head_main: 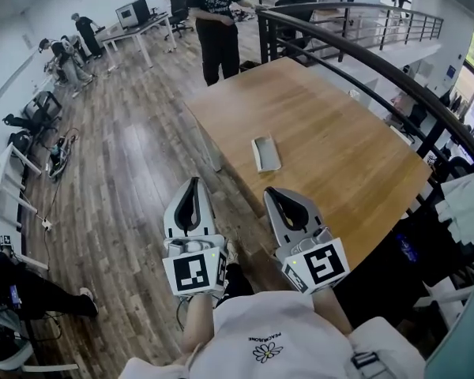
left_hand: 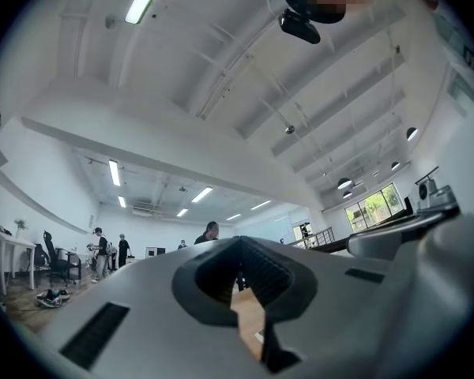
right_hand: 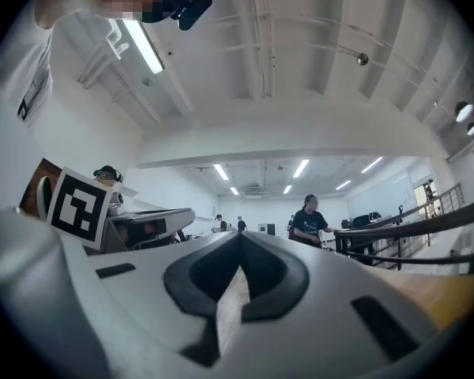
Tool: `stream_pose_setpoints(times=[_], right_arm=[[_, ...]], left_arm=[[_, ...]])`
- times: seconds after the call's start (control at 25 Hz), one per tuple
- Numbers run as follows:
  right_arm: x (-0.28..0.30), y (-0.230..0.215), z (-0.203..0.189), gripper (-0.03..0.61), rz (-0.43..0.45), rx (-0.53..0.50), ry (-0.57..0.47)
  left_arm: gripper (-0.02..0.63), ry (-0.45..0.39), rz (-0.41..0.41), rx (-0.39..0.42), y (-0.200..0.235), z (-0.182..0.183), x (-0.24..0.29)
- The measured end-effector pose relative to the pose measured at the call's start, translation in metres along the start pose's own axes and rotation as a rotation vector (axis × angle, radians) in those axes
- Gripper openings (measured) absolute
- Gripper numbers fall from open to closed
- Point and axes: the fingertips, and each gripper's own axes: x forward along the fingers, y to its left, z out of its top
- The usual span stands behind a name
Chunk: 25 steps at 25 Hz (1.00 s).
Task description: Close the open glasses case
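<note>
The glasses case [head_main: 265,153] is a pale grey oblong lying on the wooden table [head_main: 340,156], near its left edge; whether its lid is up I cannot tell. Both grippers hang in the air short of the table's near corner, apart from the case and pointing toward it. My left gripper [head_main: 193,184] is over the floor, its jaws shut with nothing between them. My right gripper [head_main: 272,193] is nearer the table edge, also shut and empty. The left gripper view shows my left gripper [left_hand: 238,242] closed at the tips, and the right gripper view shows my right gripper [right_hand: 239,237] likewise.
A black metal railing [head_main: 363,61] runs along the table's far and right side. A person in black [head_main: 215,22] stands at the table's far end. Wooden floor [head_main: 126,180] lies left of the table, with desks, chairs and other people at the far left.
</note>
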Motion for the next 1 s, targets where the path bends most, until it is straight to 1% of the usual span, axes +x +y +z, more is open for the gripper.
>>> stream_pose_setpoints(times=[0.12,0.28,0.48,0.64,0.84,1.0], right_arm=[[0.012,-0.006,-0.002,0.009,-0.015,-0.018,0.001],[0.028,-0.015,-0.01,0.009,-0.048,-0.02,0.002],[0.061,-0.032,-0.021,0.009,-0.088,-0.022,0.005],[0.098,-0.048,-0.035,0.009,-0.106,-0.018,0.021],[0.153,-0.069,-0.048,0.009,-0.146,-0.004,0.036],[0.205,-0.086,-0.06,0.009,-0.169,-0.009,0.064]], left_arm=[[0.017,-0.016,-0.003,-0.02,0.01,-0.007,0.016],[0.017,-0.014,-0.006,-0.044,0.022,-0.018,0.034],[0.017,-0.004,-0.042,-0.063,0.032,-0.04,0.07],[0.017,-0.006,-0.073,-0.075,0.044,-0.057,0.109],[0.017,-0.019,-0.106,-0.075,0.07,-0.07,0.166],[0.017,-0.04,-0.134,-0.099,0.091,-0.079,0.216]])
